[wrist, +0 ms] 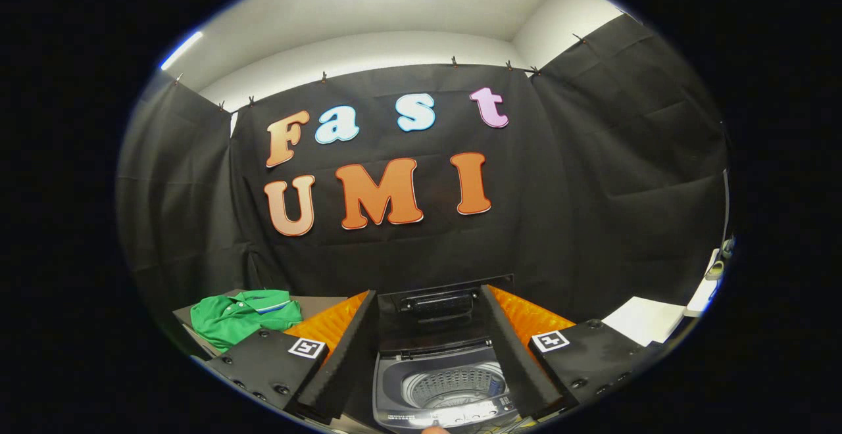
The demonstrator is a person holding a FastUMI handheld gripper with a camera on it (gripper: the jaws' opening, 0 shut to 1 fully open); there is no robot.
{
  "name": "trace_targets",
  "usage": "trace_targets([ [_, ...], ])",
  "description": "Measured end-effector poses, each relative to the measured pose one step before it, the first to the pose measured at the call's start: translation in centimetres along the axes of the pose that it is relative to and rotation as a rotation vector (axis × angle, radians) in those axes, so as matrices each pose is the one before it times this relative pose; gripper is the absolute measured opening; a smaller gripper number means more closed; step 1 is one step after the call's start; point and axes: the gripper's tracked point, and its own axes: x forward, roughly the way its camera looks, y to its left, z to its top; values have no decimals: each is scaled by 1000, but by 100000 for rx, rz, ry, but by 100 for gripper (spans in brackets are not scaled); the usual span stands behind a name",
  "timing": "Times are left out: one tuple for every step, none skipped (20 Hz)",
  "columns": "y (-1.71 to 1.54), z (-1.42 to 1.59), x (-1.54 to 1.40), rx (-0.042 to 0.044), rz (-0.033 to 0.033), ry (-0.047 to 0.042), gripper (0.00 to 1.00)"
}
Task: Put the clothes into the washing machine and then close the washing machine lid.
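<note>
A small top-loading washing machine [439, 388] stands just ahead of and between my fingers, its lid [437, 312] raised upright against the black wall. The perforated metal drum [454, 386] is in sight and looks empty. A folded green polo shirt [238, 315] lies on a grey surface [322, 300] to the left, beyond my left finger. My gripper [435, 329] is open, with nothing between its black foam-lined fingers [345, 355], and hovers above the machine's opening.
A white sheet or board [643, 319] lies to the right of the machine, beyond my right finger. Black cloth walls close the booth behind and on both sides. A fingertip [434, 430] shows at the machine's front edge.
</note>
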Motion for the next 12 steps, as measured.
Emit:
trace_targets([
  [20,79,16,-343,-314,-283,98],
  [83,143,38,-142,-386,-284,98],
  [137,164,-2,165,-363,-200,98],
  [432,125,120,96,157,-197,98],
  [685,123,101,-349,357,-56,98],
  [771,179,351,-850,473,-222,98],
  [1080,128,132,-1184,798,-110,98],
  [1348,56,161,-1184,1520,217,98],
  [1614,-111,174,-789,2052,711,98],
  [1806,-189,246,-330,2546,1164,98],
  [2020,-140,387,57,3327,1276,98],
  [2186,4,314,570,3677,1193,98],
])
